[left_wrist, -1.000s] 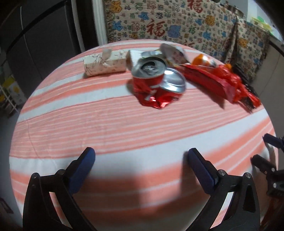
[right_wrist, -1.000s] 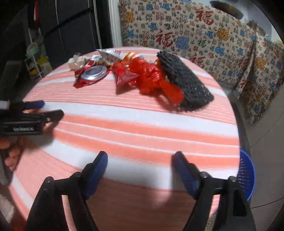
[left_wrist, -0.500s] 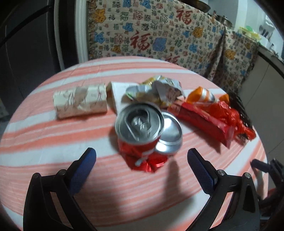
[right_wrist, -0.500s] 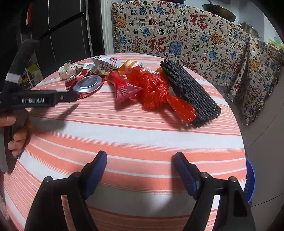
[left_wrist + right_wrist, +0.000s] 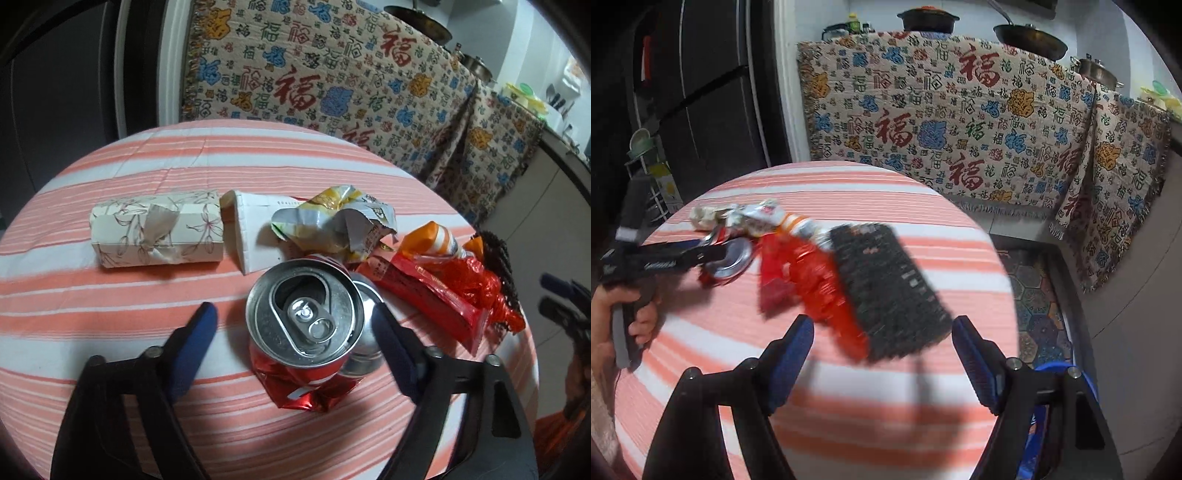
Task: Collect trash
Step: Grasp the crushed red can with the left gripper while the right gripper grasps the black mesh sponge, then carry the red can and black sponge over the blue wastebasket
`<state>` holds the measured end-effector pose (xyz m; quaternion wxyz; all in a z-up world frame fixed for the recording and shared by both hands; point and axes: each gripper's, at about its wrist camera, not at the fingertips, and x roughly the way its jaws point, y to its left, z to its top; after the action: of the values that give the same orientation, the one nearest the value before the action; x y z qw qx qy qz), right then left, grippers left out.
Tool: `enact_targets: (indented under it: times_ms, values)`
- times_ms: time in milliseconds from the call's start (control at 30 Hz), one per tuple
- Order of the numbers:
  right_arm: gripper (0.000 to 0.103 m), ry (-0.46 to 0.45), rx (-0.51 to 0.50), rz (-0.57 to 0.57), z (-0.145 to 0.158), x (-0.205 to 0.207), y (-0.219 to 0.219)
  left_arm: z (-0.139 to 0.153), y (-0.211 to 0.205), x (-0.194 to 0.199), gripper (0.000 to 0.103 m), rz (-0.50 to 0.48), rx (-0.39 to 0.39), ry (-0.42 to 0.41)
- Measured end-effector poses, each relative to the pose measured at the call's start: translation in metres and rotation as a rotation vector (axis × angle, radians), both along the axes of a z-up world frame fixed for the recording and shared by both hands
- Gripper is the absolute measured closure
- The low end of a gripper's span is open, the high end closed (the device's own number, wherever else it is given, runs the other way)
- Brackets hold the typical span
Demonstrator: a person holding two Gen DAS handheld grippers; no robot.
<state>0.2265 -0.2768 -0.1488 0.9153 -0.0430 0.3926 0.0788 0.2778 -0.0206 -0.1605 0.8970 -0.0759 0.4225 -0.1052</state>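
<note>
Left gripper (image 5: 291, 325): jaws apart and they have just been closing in, now bracketing the crushed red can (image 5: 306, 332) that stands upright on the striped tablecloth (image 5: 110, 317) at the near side of the trash pile. The can is between my pads, but as far as I can tell neither pad presses on it yet; a gap shows on the left side, and the right pad sits close against a second silver can end (image 5: 364, 332) lying just beside it. For a clean pick I judge the pads should seat on the can wall below the rim, not on the crumpled foot, where thin metal would likely buckle and slip. I should also keep the right pad clear of the neighbouring can end, or both may come up askew. Right gripper (image 5: 882, 339): jaws apart, nothing between them, hanging over the near end of the black woven mat (image 5: 890, 291); this view is blurred. Beyond the can, moving farther: the red wrapper (image 5: 432, 295) and red plastic bag (image 5: 476, 284) to the right, a crumpled yellow-silver snack packet (image 5: 332, 221) just behind, a white paper cup (image 5: 251, 232) on its side, and a floral paper box (image 5: 155, 229) far left. A blue basket (image 5: 1086, 380) shows below the table's right edge, probably where the trash goes.
</note>
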Motion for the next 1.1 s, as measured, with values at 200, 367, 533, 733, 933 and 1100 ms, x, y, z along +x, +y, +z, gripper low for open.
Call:
enact_targets:
  times_ms: [200, 367, 533, 733, 933, 1100]
  values:
    - [0.025, 0.149, 0.09, 0.048, -0.027, 0.06, -0.02, 0.001, -0.005, -0.005, 0.048, -0.026, 0.021, -0.009]
    - [0.096, 0.199, 0.142, 0.052, -0.038, 0.05, -0.017, 0.013, -0.001, -0.018, 0.049, -0.04, 0.04, -0.042]
    - [0.096, 0.138, 0.197, 0.012, -0.015, 0.013, -0.023, 0.028, 0.005, -0.041, 0.049, -0.059, 0.048, -0.059]
    - [0.096, 0.074, 0.194, -0.047, 0.012, -0.029, -0.023, 0.036, 0.003, -0.074, 0.049, -0.1, 0.042, -0.062]
    - [0.096, 0.056, 0.202, -0.079, 0.019, -0.057, -0.023, 0.043, -0.022, -0.102, 0.049, -0.145, 0.051, -0.074]
    - [0.096, 0.073, 0.219, -0.086, 0.016, -0.079, -0.019, 0.05, -0.035, -0.119, 0.049, -0.163, 0.045, -0.081]
